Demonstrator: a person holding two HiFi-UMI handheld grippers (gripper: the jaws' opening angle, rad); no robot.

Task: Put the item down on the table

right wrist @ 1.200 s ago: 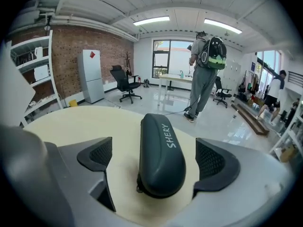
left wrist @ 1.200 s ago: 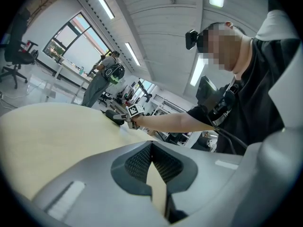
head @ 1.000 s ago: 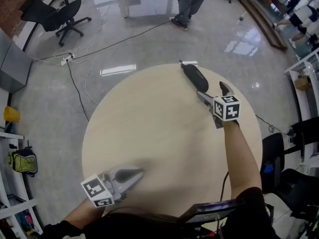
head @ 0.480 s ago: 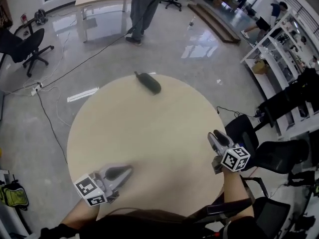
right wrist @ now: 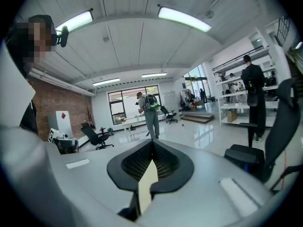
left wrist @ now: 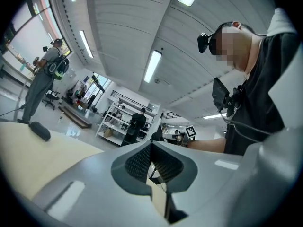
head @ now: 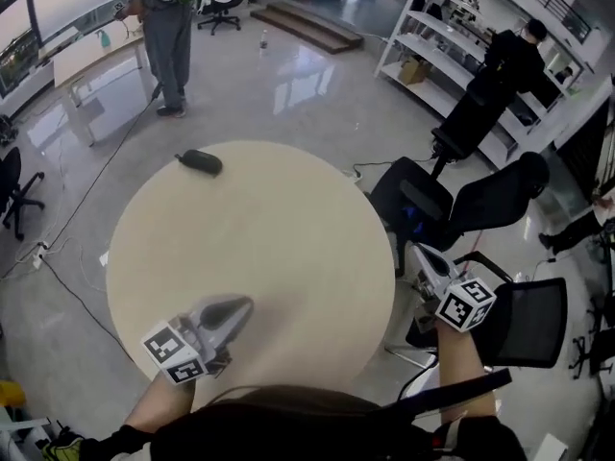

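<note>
The item, a small dark oblong pouch (head: 200,162), lies alone at the far left edge of the round beige table (head: 269,238); it also shows small on the tabletop in the left gripper view (left wrist: 40,130). My left gripper (head: 235,305) hovers over the table's near edge, jaws closed together on nothing (left wrist: 151,148). My right gripper (head: 423,255) is held off the table's near right side, above the floor. Its jaws are shut and empty (right wrist: 152,148). Both grippers are far from the pouch.
Black office chairs (head: 500,200) stand close to the table's right side, one just beyond my right gripper (head: 528,320). A person (head: 171,27) stands beyond the table at the far left, another (head: 514,56) by the white shelves (head: 452,27). A cable (head: 67,229) runs across the floor.
My right gripper left the pouch at the far edge, drew back to the near right past the table's rim, and its jaws went from open to shut. The left gripper stayed put.
</note>
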